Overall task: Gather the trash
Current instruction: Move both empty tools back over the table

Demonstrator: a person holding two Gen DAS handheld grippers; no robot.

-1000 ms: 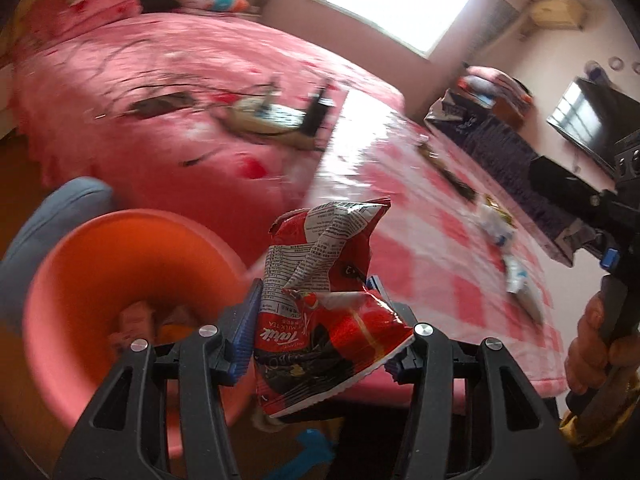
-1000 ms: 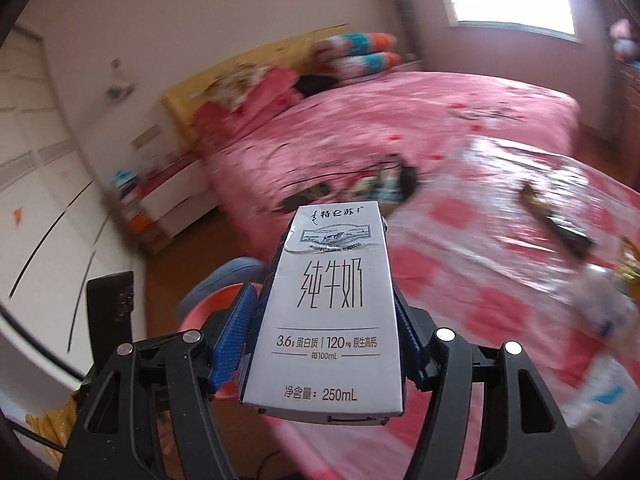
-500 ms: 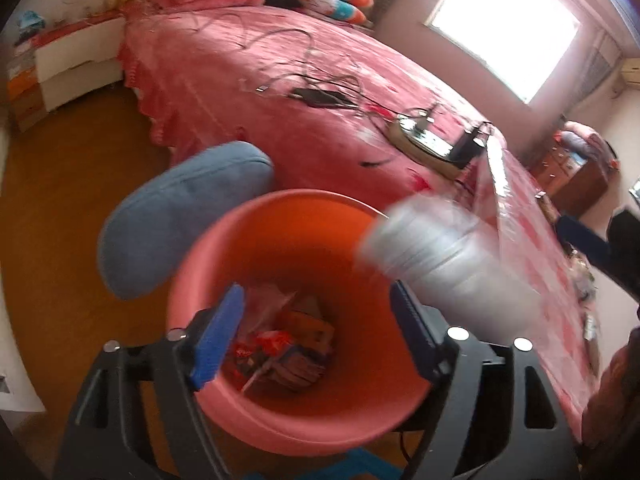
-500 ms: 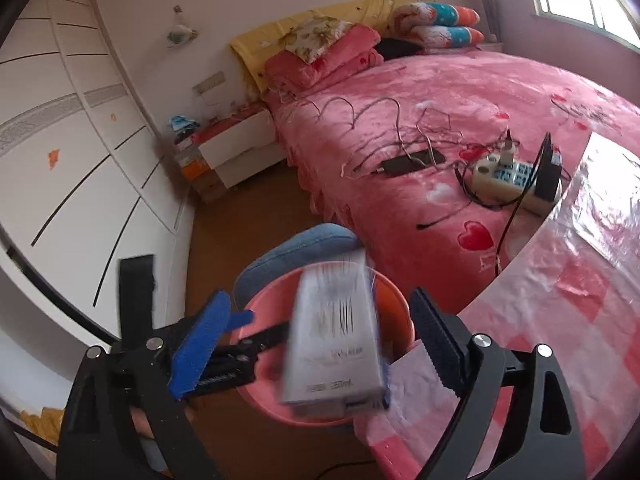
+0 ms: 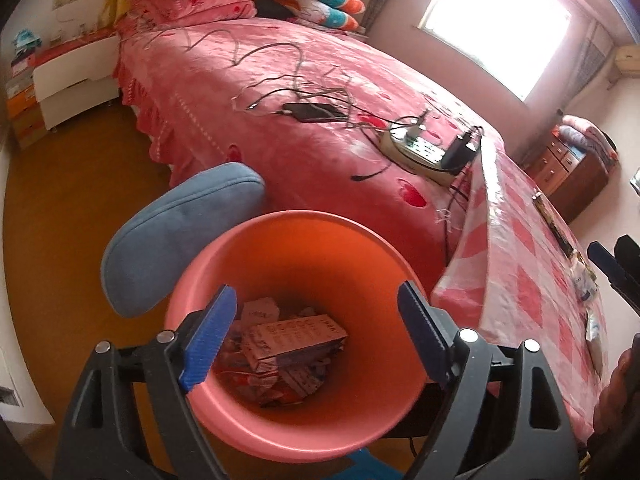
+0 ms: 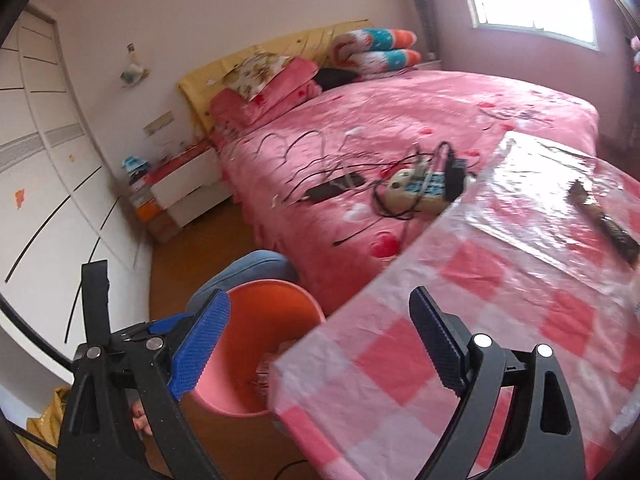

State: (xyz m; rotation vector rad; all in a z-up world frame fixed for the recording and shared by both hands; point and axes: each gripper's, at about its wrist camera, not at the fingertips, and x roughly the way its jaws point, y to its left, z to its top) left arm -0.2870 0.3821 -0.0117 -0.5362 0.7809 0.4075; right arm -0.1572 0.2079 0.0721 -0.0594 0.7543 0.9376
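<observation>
Bed [image 5: 320, 92], pink cover, fills the space ahead of both tongs; cables, a power strip [image 5: 420, 148] and a dark phone-like device [image 5: 312, 112] lie on it.

Table [image 6: 500, 320], pink-and-white check cloth under clear film, sits directly under the right tongs and to the right of the left tongs. A dark wrapper [image 6: 604, 216] lies far ahead-right of the right tongs; small pale scraps [image 5: 582, 276] lie on the table to the right of the left tongs.

Bin [image 5: 248, 420], orange-pink, stands on the floor at the table corner, directly below the left tongs and ahead-left of the right tongs. A blue cushion [image 5: 180, 236] sits just behind it, on the far-left side.

Carton [image 5: 296, 340] lies on its side on top of crumpled wrappers in the bin bottom, between the left fingers as seen from above, touching neither.

Left tongs [image 5: 316, 332]: jaws spread wide, nothing held.

Right tongs [image 6: 316, 344]: jaws spread wide, nothing held; left finger [image 6: 200, 344] over the bin rim, right finger over the table.
</observation>
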